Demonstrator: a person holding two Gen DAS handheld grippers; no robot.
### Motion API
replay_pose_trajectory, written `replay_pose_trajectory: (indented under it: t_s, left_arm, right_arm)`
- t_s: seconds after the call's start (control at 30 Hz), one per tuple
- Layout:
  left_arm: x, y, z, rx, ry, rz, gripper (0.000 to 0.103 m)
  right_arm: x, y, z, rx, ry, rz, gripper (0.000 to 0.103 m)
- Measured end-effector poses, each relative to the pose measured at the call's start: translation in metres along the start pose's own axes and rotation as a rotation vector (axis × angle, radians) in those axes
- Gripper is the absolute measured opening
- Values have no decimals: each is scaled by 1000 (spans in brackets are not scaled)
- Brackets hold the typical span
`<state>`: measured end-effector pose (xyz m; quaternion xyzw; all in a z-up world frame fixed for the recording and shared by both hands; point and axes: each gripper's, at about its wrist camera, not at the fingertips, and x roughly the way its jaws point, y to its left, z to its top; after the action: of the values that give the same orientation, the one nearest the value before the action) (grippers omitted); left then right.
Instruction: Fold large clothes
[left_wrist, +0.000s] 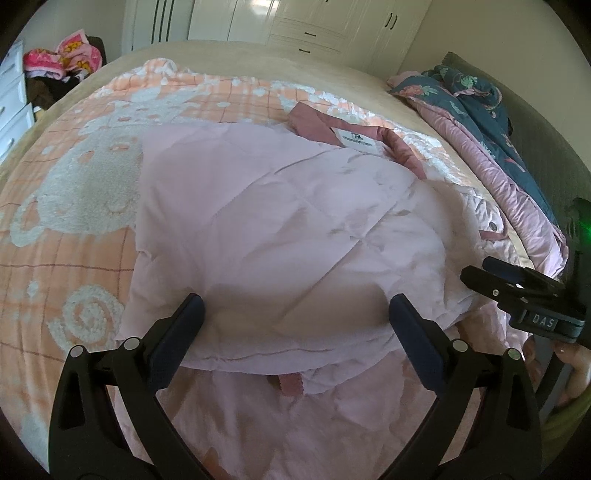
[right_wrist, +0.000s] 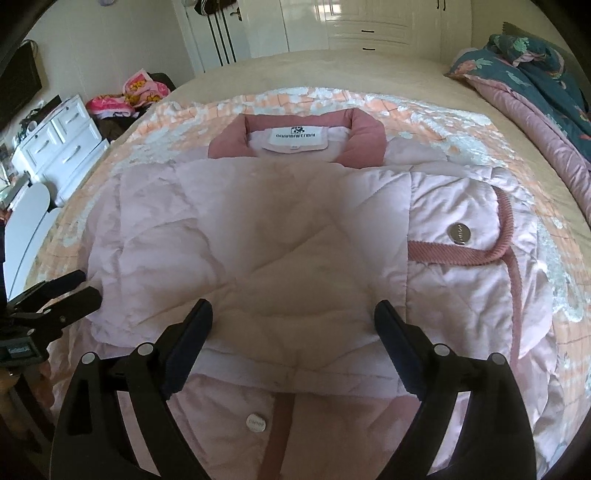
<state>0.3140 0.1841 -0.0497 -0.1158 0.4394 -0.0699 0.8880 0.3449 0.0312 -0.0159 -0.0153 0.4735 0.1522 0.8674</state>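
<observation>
One big bed (right_wrist: 424, 74), peach-and-white patterned blanket (left_wrist: 74, 192) spread over it. Pale pink quilted jacket (right_wrist: 258, 229) lies folded on the blanket, dusty-pink collar (right_wrist: 365, 129) at the far end. White neck label (right_wrist: 295, 138) reads "DAMABAIFENBAI". Two silver snap buttons (right_wrist: 459, 233), lettering too small to read. Left gripper (left_wrist: 295, 314) wide open, holding nothing, over the jacket edge. Right gripper (right_wrist: 293, 317) likewise wide open and empty; "DAS" on its body in the left view.

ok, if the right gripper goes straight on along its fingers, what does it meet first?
Most likely the folded-over panel of the pink jacket, lying between the open right gripper fingers. Beyond that is the darker collar. Depth is unclear, so it may skim just above the fabric.
</observation>
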Motion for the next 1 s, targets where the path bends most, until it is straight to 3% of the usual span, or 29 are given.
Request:
replay_pose_trajectory:
  t_s: [1.0]
  left_arm:
    - [-44, -12, 15, -26, -79, -35, 94]
  right_arm:
    - [-56, 0, 1, 46, -91, 47, 93]
